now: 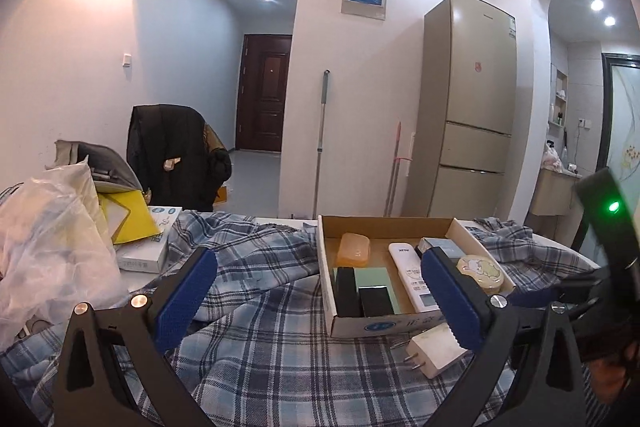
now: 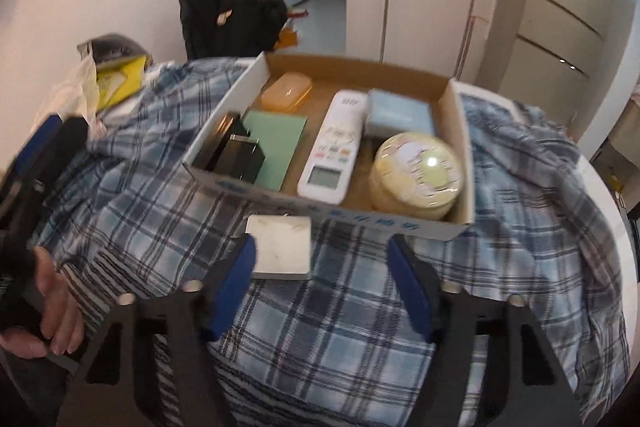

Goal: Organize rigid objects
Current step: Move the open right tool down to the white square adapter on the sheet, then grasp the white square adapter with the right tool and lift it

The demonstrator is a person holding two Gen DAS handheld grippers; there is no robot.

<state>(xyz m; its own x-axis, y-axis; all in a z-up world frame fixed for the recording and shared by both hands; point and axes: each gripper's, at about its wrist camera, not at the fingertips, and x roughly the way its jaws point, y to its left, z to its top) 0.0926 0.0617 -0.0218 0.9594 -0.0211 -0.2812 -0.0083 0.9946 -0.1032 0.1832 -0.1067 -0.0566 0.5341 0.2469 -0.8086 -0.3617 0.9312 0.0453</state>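
A shallow cardboard box [image 2: 464, 163] [image 1: 404, 225] stands on a blue plaid cloth [image 2: 340, 307]. It holds a white remote [image 2: 334, 147] [image 1: 412, 275], an orange case [image 2: 286, 91] [image 1: 354, 249], a round cream tin [image 2: 416, 175] [image 1: 480, 273], a pale blue box [image 2: 400, 115], a green card [image 2: 276, 143] and black blocks [image 2: 236, 151] [image 1: 362, 293]. A white plug adapter [image 2: 282, 247] [image 1: 434, 349] lies on the cloth in front of the box. My right gripper [image 2: 322, 271] is open, its left finger beside the adapter. My left gripper [image 1: 320, 291] is open and empty.
A plastic bag [image 1: 52, 239], yellow envelope [image 1: 132, 219] and white carton [image 1: 148, 247] sit at the table's left. A chair with a black coat [image 1: 176, 155] stands behind. A fridge [image 1: 464, 107] and mop poles [image 1: 320, 143] stand by the far wall.
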